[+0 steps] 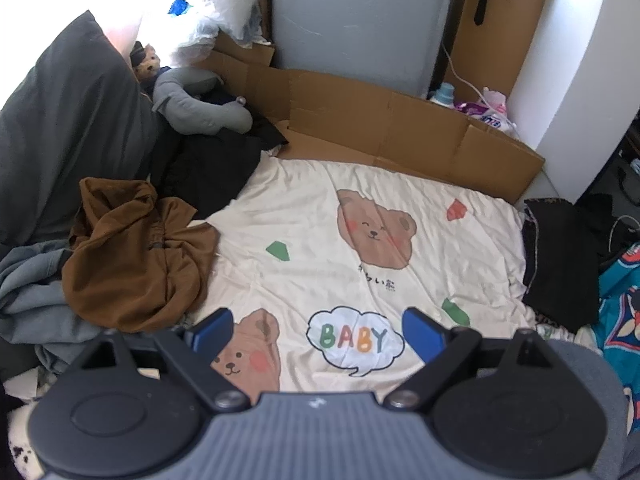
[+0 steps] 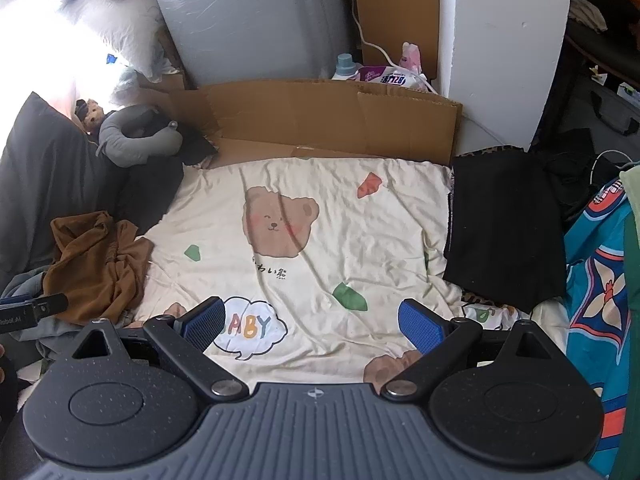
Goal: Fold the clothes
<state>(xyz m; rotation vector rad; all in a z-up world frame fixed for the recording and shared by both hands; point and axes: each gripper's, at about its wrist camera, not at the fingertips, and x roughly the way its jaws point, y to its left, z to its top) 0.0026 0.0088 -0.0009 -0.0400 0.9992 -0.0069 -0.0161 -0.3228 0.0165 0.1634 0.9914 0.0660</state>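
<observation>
A crumpled brown garment (image 1: 136, 256) (image 2: 96, 264) lies at the left edge of the cream bear-print bedsheet (image 1: 340, 240) (image 2: 320, 220), on top of grey-blue clothes (image 1: 28, 300). A folded black garment (image 1: 560, 260) (image 2: 504, 228) rests at the sheet's right edge. My left gripper (image 1: 316, 330) hovers open over the near part of the sheet, above the "BABY" cloud print, holding nothing. My right gripper (image 2: 310, 318) is open too, over the same near part, with nothing between its fingers. The left gripper's tip (image 2: 36, 308) shows at the left edge of the right wrist view.
Flattened cardboard (image 1: 400, 128) (image 2: 328, 120) lines the far side of the bed against a grey cabinet (image 1: 352, 16). A dark pillow (image 1: 60, 120), grey neck pillow (image 1: 196, 108) and black clothes (image 1: 216, 168) sit at the left. A teal patterned cloth (image 2: 600, 280) hangs at the right.
</observation>
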